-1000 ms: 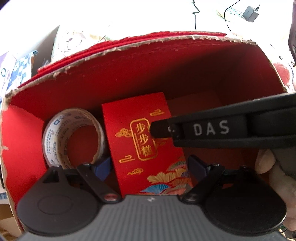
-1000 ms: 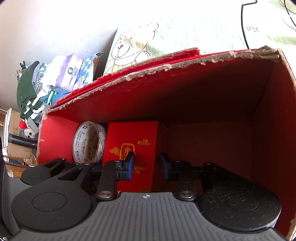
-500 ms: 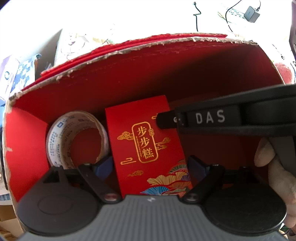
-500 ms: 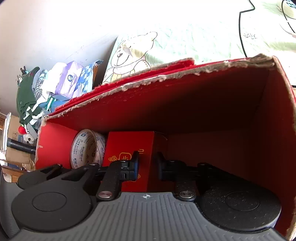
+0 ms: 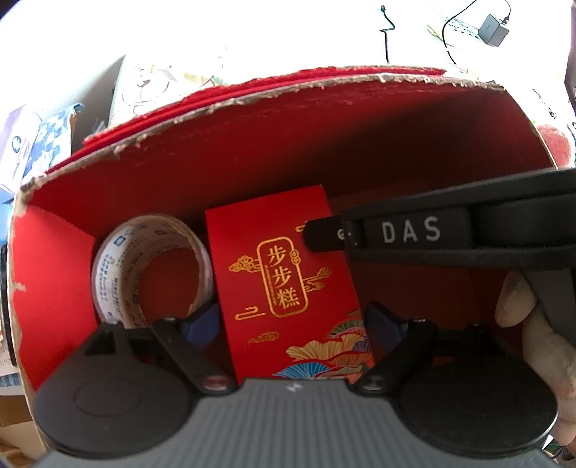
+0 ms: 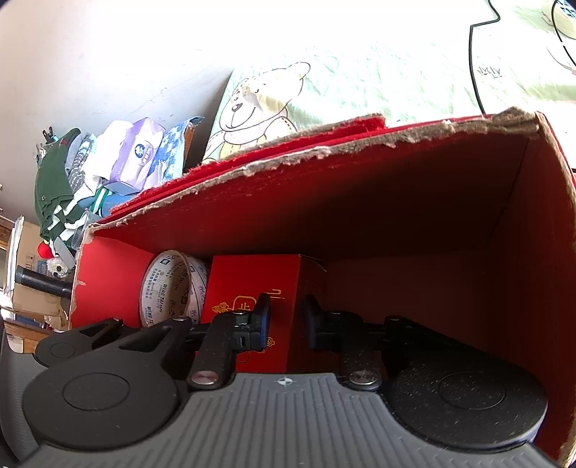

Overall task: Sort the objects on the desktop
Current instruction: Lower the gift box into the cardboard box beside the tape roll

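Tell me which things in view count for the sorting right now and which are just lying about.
In the job:
red carton, the bin
red gift box, standing inside
tape roll, beside it
left gripper, open
right gripper, open

Lying about:
bear-print cloth
tissue packs
green garment
black charger

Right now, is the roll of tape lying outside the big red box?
No, the roll of tape stands inside the big red box, next to the small red packet.
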Tool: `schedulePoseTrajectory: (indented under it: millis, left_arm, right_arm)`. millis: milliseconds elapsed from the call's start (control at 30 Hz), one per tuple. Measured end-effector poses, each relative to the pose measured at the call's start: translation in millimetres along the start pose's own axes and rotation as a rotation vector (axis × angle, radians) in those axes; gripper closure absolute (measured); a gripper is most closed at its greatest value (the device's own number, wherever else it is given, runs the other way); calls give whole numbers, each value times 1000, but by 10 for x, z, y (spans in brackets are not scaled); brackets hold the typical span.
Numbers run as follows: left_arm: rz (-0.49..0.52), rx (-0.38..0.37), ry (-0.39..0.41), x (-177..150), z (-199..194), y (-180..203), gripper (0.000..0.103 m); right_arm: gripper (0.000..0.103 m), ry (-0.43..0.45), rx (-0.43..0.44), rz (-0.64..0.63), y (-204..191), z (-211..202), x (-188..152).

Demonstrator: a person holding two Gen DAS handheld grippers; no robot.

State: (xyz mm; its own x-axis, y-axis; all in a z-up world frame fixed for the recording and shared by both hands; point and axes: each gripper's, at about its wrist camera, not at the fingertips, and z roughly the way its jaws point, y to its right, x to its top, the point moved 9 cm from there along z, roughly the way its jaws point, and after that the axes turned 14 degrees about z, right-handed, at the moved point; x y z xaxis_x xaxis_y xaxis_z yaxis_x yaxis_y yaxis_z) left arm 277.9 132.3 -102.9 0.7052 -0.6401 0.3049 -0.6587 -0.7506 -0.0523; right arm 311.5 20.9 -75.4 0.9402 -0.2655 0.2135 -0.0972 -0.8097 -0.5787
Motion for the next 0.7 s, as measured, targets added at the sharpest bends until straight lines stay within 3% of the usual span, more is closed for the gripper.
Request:
schedulePoseTrajectory:
  millis: [700]
  left_arm:
    - [-10,15,36,-102,9,-192,15]
  right_arm:
    - [74,4,7,-8,-12,-1,8]
